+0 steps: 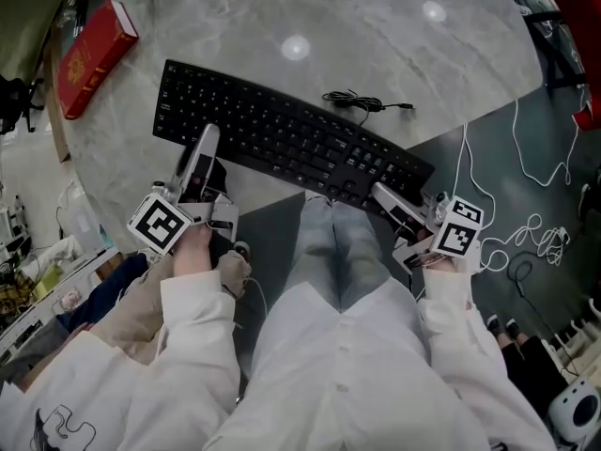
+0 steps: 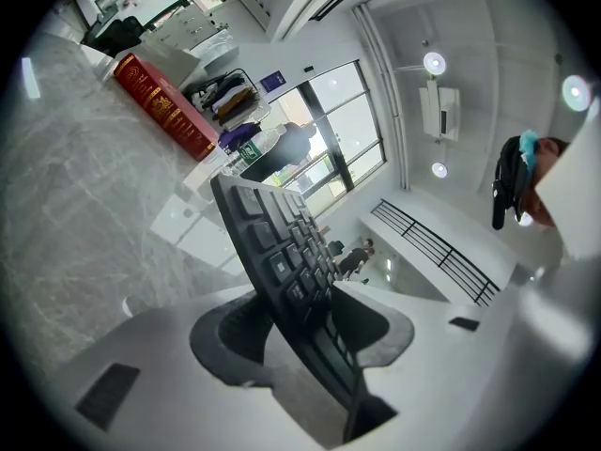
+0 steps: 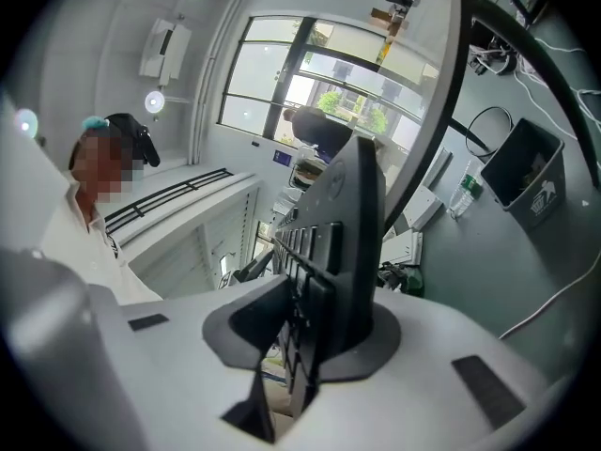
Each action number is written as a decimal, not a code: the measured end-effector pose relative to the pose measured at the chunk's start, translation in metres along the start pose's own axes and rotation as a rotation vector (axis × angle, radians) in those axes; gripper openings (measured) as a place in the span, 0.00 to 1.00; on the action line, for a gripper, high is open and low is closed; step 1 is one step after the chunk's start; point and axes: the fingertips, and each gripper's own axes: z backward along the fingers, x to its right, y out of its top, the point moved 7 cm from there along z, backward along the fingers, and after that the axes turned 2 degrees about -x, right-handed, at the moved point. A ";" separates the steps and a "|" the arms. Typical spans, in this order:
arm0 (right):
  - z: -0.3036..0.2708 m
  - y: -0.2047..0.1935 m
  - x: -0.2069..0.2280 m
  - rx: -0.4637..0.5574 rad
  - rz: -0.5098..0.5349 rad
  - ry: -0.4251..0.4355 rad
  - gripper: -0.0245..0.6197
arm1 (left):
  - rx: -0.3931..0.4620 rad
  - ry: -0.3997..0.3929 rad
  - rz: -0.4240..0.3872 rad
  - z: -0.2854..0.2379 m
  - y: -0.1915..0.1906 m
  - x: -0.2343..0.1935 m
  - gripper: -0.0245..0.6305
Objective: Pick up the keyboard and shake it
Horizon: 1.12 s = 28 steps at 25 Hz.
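Both grippers grip the black keyboard (image 1: 282,134), which slants over the marble worktop (image 1: 394,45) from 10 o'clock to 4 o'clock in the head view; whether it is lifted clear I cannot tell. The left gripper (image 1: 203,158), at 8 o'clock, has its fingers (image 2: 225,334) narrowed onto the keyboard's left near edge. The right gripper (image 1: 383,198), at 4 o'clock, has its fingers (image 3: 249,322) pinched on the right end. One red book (image 1: 94,53) lies at 10 o'clock, well apart.

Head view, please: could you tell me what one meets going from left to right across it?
Red book → left gripper → right gripper → white cord on the floor. The keyboard spans both grippers, so it is left out.
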 end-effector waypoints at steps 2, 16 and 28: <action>-0.002 -0.004 0.002 0.002 -0.012 0.000 0.19 | -0.006 0.004 -0.003 0.000 0.000 -0.002 0.33; -0.003 -0.014 0.009 0.025 -0.090 0.009 0.19 | -0.065 0.028 -0.027 -0.006 0.002 -0.002 0.33; -0.006 -0.018 0.012 0.036 -0.097 0.019 0.19 | -0.068 0.051 -0.017 -0.010 0.005 -0.002 0.33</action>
